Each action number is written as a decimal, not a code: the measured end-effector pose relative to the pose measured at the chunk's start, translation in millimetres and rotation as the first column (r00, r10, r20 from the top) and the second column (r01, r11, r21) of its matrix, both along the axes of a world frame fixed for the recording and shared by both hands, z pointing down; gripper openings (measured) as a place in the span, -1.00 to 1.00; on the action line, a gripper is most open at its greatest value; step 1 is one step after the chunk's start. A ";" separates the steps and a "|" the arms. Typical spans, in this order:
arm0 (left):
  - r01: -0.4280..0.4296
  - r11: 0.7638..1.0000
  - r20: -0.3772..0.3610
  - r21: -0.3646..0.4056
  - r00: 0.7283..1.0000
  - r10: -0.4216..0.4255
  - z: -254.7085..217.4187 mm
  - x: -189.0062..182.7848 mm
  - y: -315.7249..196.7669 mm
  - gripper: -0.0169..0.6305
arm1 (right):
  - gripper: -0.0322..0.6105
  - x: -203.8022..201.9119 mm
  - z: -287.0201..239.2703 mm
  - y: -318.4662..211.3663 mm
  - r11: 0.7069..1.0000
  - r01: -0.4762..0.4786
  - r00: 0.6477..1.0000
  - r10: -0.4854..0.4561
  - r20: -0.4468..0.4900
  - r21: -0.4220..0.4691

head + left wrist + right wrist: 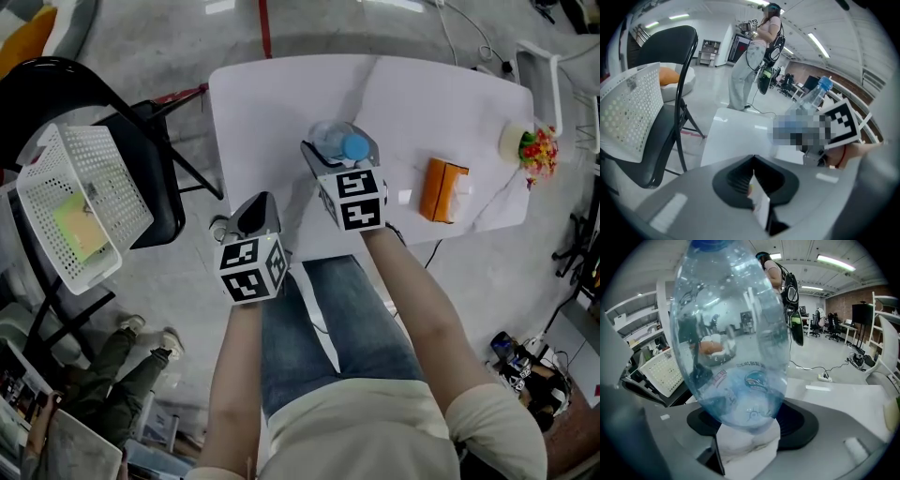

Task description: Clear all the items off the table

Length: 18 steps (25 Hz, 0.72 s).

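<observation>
Noted a clear plastic bottle [336,141], see-through with a bluish tint, topped with a blue cap and carrying small print low on its wall. Found it over the near half of the white table [272,103], about midway along the near edge, roughly upright with a slight tilt; could not tell whether its base touched the top. Saw the right gripper [330,157] clamped on the bottle's lower body, jaws kept fairly wide by its girth, with a white pad showing just under the base in the right gripper view. Traced the bare right forearm across the table's near edge and out over the top, gripper angled downward, marker cube facing up. Saw the left gripper [255,214] at the table's near left corner, jaws pressed together with only a thin white strip showing at the seam, aimed downward and toward the table's far side, its forearm bare and roughly parallel to the other. Noted an orange box [442,190] lying on the table to the right of the bottle, well apart from it, and a colourful bundle [536,150] at the table's right end. Noted a white perforated basket [75,197] resting on a black chair [141,141] off the table's left side
</observation>
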<state>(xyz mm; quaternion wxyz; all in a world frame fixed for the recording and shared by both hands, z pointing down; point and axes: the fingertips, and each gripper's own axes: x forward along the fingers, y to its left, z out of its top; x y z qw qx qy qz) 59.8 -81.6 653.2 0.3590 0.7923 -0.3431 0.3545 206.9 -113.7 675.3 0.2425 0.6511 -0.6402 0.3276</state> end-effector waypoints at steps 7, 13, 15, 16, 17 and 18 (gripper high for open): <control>0.006 1.000 -0.005 0.010 1.000 -0.006 -10.8 -20.9 -3.4 -0.92 | 0.14 -19.2 -16.5 2.7 1.000 0.002 1.000 -0.002 -0.002 0.007; 0.013 1.000 -0.017 0.020 1.000 -0.013 -25.7 -40.6 -9.0 -0.92 | 0.14 -43.6 -32.5 2.1 1.000 0.010 1.000 -0.010 0.001 0.006; 0.012 1.000 -0.019 0.021 1.000 -0.011 -31.8 -46.8 -9.4 -0.92 | 0.14 -51.5 -40.8 2.0 1.000 0.017 1.000 -0.017 -0.003 0.007; 0.012 1.000 -0.019 0.022 1.000 -0.012 -35.1 -50.1 -9.4 -0.92 | 0.14 -55.4 -45.1 2.0 1.000 0.021 1.000 -0.021 -0.005 0.007; 0.013 1.000 -0.019 0.022 1.000 -0.013 -38.4 -53.5 -9.7 -0.92 | 0.14 -58.8 -49.4 1.7 1.000 0.025 1.000 -0.025 -0.005 0.007; 0.014 1.000 -0.019 0.022 1.000 -0.014 -41.8 -56.9 -10.1 -0.92 | 0.14 -61.8 -53.6 1.2 1.000 0.027 1.000 -0.027 -0.004 0.007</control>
